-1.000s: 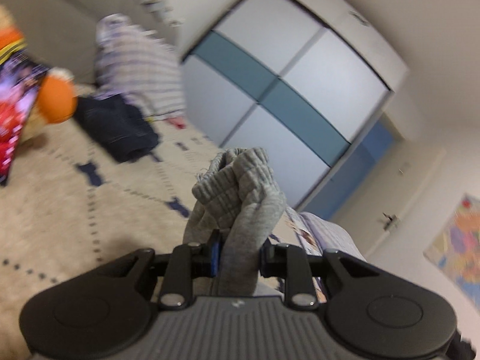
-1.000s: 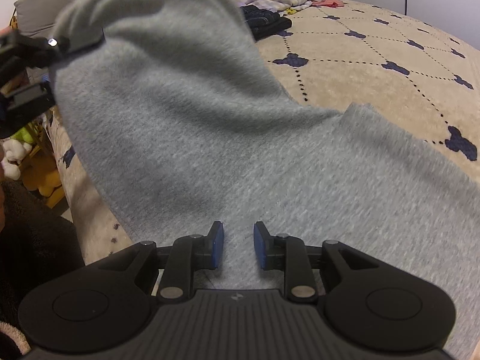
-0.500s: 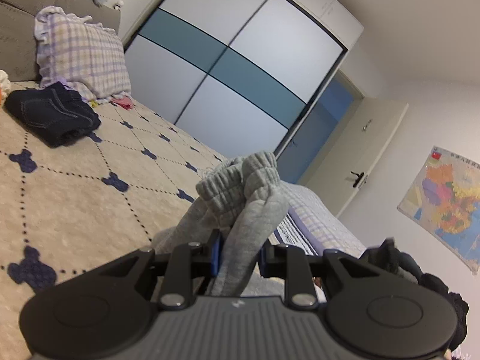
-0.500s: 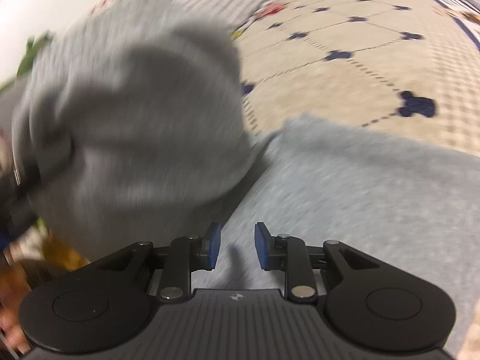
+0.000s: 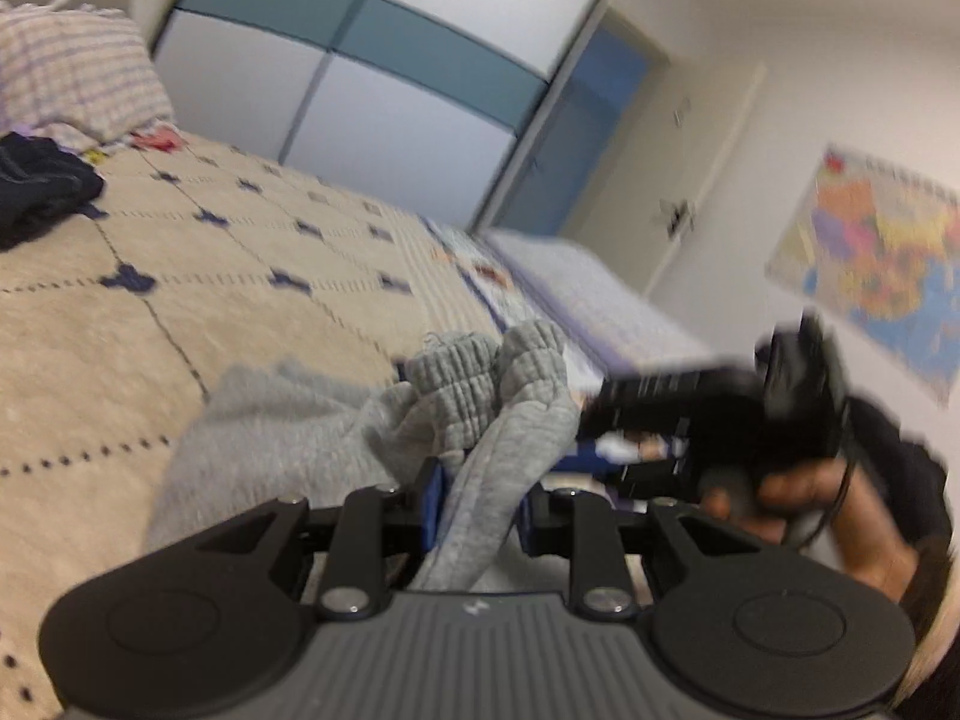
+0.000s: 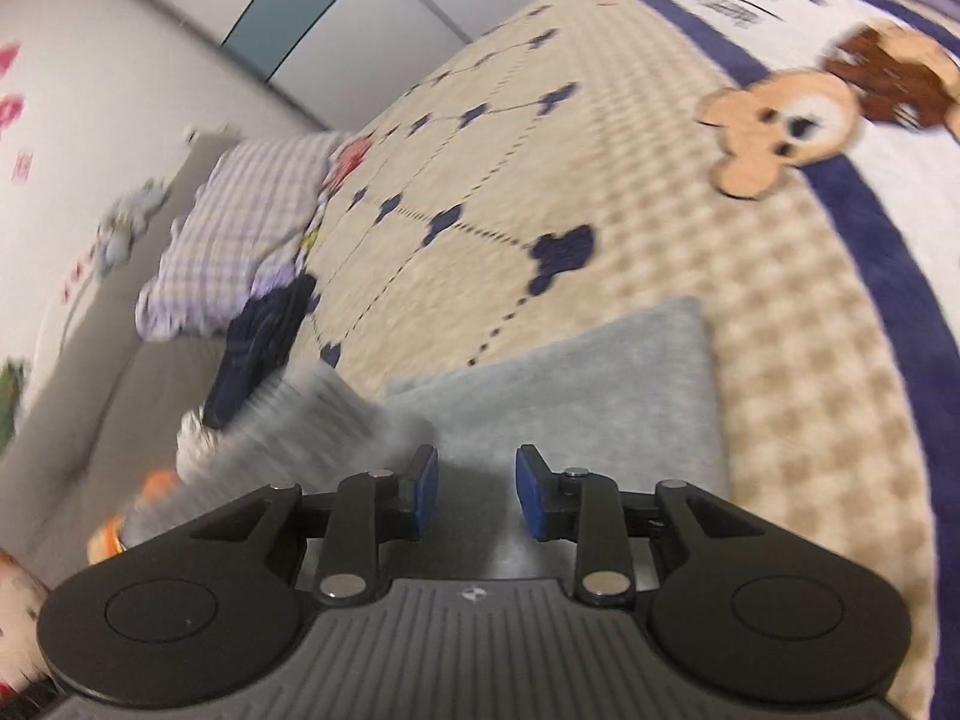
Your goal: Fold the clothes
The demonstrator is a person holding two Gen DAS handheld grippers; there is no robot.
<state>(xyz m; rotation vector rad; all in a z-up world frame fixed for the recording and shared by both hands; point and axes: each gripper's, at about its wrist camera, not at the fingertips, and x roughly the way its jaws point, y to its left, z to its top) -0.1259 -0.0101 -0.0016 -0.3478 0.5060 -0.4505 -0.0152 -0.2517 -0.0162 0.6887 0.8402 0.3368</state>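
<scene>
Grey sweatpants [image 5: 288, 420] lie bunched on the beige quilted bed [image 5: 180, 300]. My left gripper [image 5: 480, 498] is shut on them just below their ribbed cuffs [image 5: 498, 366], low over the bed. In the right wrist view a flat folded part of the sweatpants [image 6: 570, 384] lies under my right gripper [image 6: 474, 474]. Its jaws are opening and nothing is between them. The blurred cuffs [image 6: 300, 420] hang at its left. In the left wrist view the right gripper's black body [image 5: 720, 414] shows close at the right, held by a hand [image 5: 798, 492].
A folded dark navy garment [image 6: 264, 336] and a checked pillow [image 6: 240, 228] sit at the bed's far end. A bear print [image 6: 792, 114] marks the cover's edge. A white and teal wardrobe [image 5: 390, 90], a door and a wall map [image 5: 870, 276] stand beyond.
My left gripper has swung across and lower over the bed with the cuffs. The right gripper has rolled and moved clear of the raised cloth, and its jaws have widened.
</scene>
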